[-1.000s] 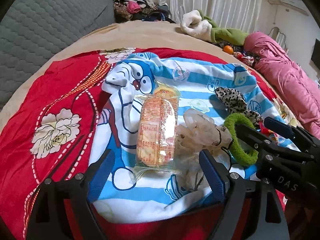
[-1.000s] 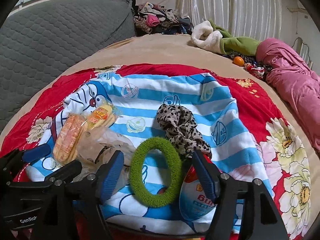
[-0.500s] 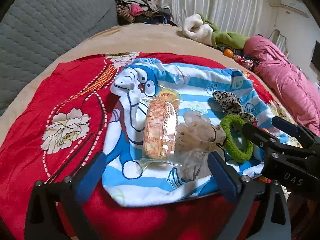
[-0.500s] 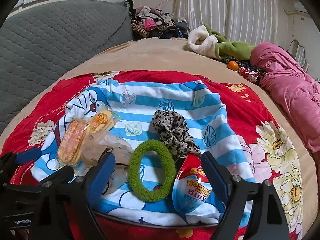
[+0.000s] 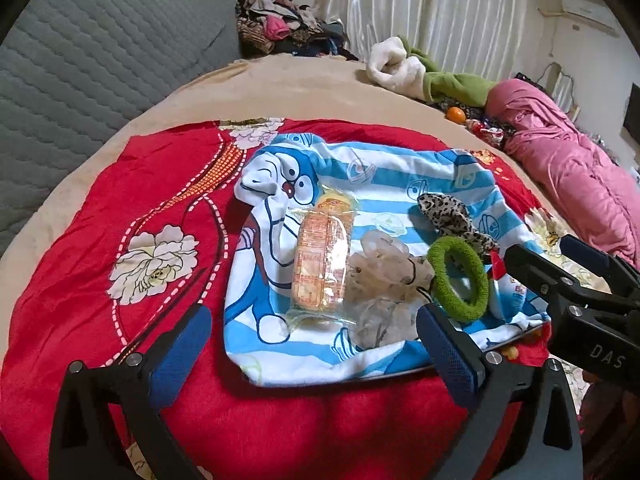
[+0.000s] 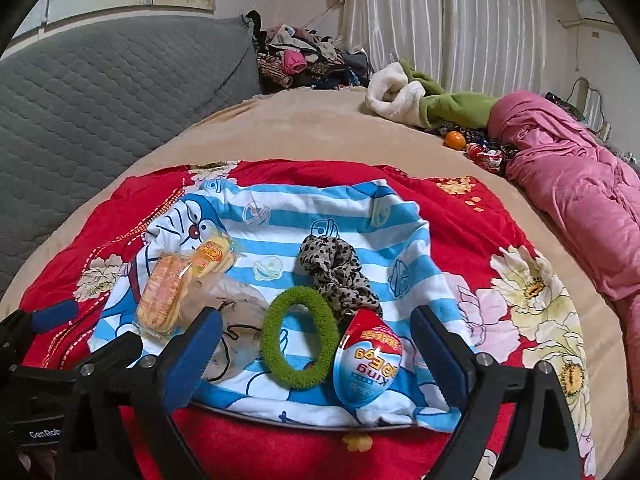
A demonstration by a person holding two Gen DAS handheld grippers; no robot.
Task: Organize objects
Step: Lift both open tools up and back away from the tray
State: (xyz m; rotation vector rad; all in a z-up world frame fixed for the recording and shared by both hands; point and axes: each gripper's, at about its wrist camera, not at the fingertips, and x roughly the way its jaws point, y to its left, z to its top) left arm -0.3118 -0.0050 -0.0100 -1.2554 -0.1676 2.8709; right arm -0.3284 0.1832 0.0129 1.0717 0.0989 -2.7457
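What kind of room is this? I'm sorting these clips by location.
Most likely a bedroom at home. The things lie on a wide bed with a tan cover, a bunched pink quilt sits at its right edge, and a pile of clothes lies beside white curtains.

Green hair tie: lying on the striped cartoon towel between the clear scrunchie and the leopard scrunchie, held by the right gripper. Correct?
Not held. In the right wrist view the green hair tie lies free; the right gripper grips nothing, its jaws opening. The rest stands.
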